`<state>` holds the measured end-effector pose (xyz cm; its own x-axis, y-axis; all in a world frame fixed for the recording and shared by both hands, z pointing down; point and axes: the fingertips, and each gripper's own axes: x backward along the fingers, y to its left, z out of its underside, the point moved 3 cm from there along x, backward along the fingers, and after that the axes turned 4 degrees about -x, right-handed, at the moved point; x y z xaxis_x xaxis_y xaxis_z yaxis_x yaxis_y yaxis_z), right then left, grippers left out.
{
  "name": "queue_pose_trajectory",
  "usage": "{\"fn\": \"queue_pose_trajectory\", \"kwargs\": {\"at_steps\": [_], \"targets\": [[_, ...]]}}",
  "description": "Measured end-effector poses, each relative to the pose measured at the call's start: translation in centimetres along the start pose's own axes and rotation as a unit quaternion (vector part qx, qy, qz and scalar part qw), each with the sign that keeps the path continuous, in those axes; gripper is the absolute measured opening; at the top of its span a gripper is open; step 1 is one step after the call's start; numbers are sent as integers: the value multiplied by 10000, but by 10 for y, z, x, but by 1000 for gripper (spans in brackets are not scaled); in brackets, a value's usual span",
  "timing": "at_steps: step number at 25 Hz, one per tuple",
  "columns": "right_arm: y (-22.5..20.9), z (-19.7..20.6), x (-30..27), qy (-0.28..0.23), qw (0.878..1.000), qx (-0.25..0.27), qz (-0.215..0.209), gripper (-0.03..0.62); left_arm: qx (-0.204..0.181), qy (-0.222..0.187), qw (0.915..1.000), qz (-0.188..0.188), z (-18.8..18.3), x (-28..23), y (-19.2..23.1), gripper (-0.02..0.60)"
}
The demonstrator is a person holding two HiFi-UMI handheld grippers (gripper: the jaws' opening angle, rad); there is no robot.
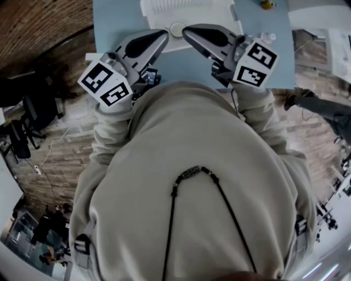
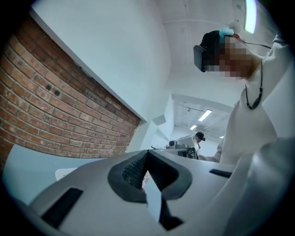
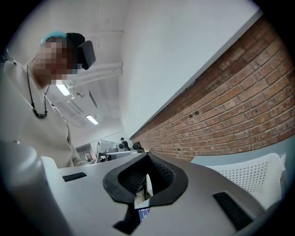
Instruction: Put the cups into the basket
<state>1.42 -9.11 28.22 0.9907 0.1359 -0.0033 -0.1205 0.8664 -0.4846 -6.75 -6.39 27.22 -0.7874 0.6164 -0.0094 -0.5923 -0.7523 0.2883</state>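
Observation:
In the head view both grippers are held up close to the person's chest, over the near edge of the pale blue table [image 1: 115,22]. The tips of my left gripper [image 1: 163,35] and right gripper [image 1: 187,31] point at each other. Both are shut with nothing between the jaws, as seen for the left gripper [image 2: 147,154] and the right gripper [image 3: 148,156]. A small round white cup-like thing [image 1: 177,29] stands on the table just beyond the tips. A white perforated basket [image 1: 186,10] sits behind it, and this basket [image 3: 258,177] also shows in the right gripper view.
A small clear bottle [image 1: 267,37] lies by the right gripper and a yellow thing [image 1: 267,4] at the table's far right. The person's beige sweater [image 1: 192,181] fills most of the head view. A brick wall [image 2: 60,120] and other people at desks stand behind.

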Motion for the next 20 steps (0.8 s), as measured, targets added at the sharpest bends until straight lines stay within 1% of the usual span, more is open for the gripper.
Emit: {"fn": "queue_pose_trajectory", "kwargs": {"at_steps": [2,8,14,20], "targets": [[5,-2,3,16,10000,76,48,12,-60,-36,10000,39,-5,-1,-6,-2],[7,-5,2,69,9996,238,141,12,-139,-132,9998,92,-12,-6,-2,-2],[8,-8,2,60,9995,245,206,12,-193,-181,9995,148,-19,-3,-4,-2],[9,-7,0,107,9994,280,174,12,-198,-215,9995,152,-21,-4,-2,-2]]}}
